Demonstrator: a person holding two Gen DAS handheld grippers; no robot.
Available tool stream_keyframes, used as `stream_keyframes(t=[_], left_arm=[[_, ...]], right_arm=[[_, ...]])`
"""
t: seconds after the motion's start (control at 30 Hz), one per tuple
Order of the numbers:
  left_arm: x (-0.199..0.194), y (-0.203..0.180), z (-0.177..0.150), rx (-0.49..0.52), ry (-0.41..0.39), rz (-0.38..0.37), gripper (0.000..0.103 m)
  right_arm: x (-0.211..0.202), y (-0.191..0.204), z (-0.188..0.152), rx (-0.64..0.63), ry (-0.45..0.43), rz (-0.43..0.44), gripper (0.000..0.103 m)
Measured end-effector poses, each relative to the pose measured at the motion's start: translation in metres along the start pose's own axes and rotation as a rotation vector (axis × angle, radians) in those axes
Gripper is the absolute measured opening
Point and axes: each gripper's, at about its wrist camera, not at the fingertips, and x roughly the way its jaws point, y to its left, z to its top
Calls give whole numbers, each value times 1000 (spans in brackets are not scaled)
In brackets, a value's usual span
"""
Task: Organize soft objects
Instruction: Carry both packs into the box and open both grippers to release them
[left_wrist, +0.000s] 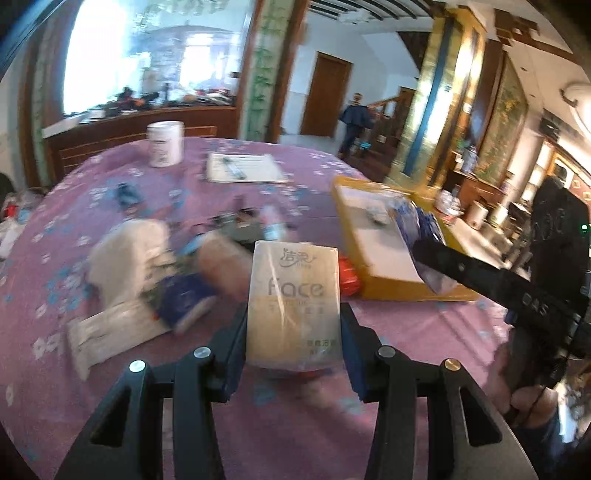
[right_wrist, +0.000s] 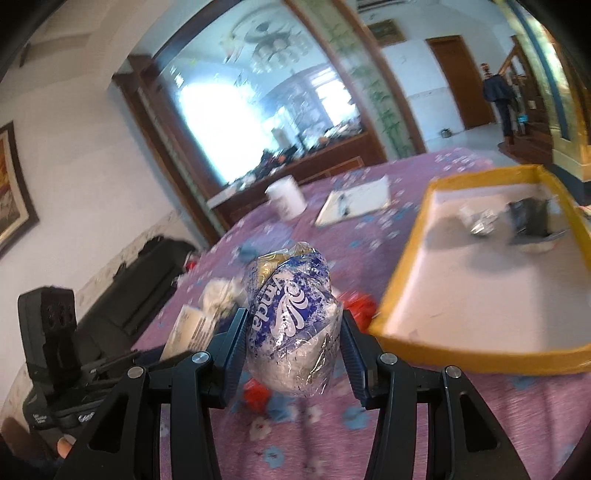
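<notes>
Your left gripper (left_wrist: 293, 328) is clamped on the tissue pack (left_wrist: 293, 302); your right gripper (right_wrist: 291, 339) squeezes the blue roll (right_wrist: 291, 325), both above the purple tablecloth (left_wrist: 406, 332) near the yellow tray (right_wrist: 461, 295).

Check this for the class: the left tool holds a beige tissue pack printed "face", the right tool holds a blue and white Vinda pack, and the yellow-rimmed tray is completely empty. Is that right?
One detail is wrong: the tray is not empty. The right wrist view shows a crumpled silvery item and a dark item lying in it. The left tool does hold the beige "face" pack, and the right tool the Vinda pack.
</notes>
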Motion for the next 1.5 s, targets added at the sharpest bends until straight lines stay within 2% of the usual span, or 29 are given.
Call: stream_keyframes(t=[0.17, 0.33, 0.5, 0.6, 0.7, 0.8, 0.93, 1.03, 1.1, 1.17, 1.5], left_arm=[[17, -40, 28, 28, 35, -95, 44], [48, -90, 55, 94, 49, -137, 44], [85, -126, 74, 115, 72, -188, 44], [120, -141, 83, 126, 93, -172, 44], [156, -142, 86, 97, 136, -148, 44], [178, -132, 83, 40, 182, -180, 44], [180, -128, 76, 89, 175, -149, 44], [187, -129, 72, 98, 203, -158, 44], [192, -128, 70, 94, 222, -158, 44], [196, -128, 68, 87, 241, -165, 44], [203, -126, 61, 83, 249, -136, 44]], right_arm=[[-29, -36, 29, 73, -64, -66, 51], [-53, -71, 54, 164, -120, -97, 51], [-59, -91, 71, 219, -152, -136, 51], [-50, -102, 89, 261, -150, -185, 53], [-29, -115, 110, 294, -123, -253, 53], [-2, -128, 125, 322, -58, -301, 53], [26, -144, 122, 328, 2, -353, 52], [36, -158, 116, 362, 61, -320, 52], [37, -160, 113, 349, 70, -344, 52], [38, -163, 110, 352, 83, -331, 52], [48, -174, 98, 379, 132, -349, 52]])
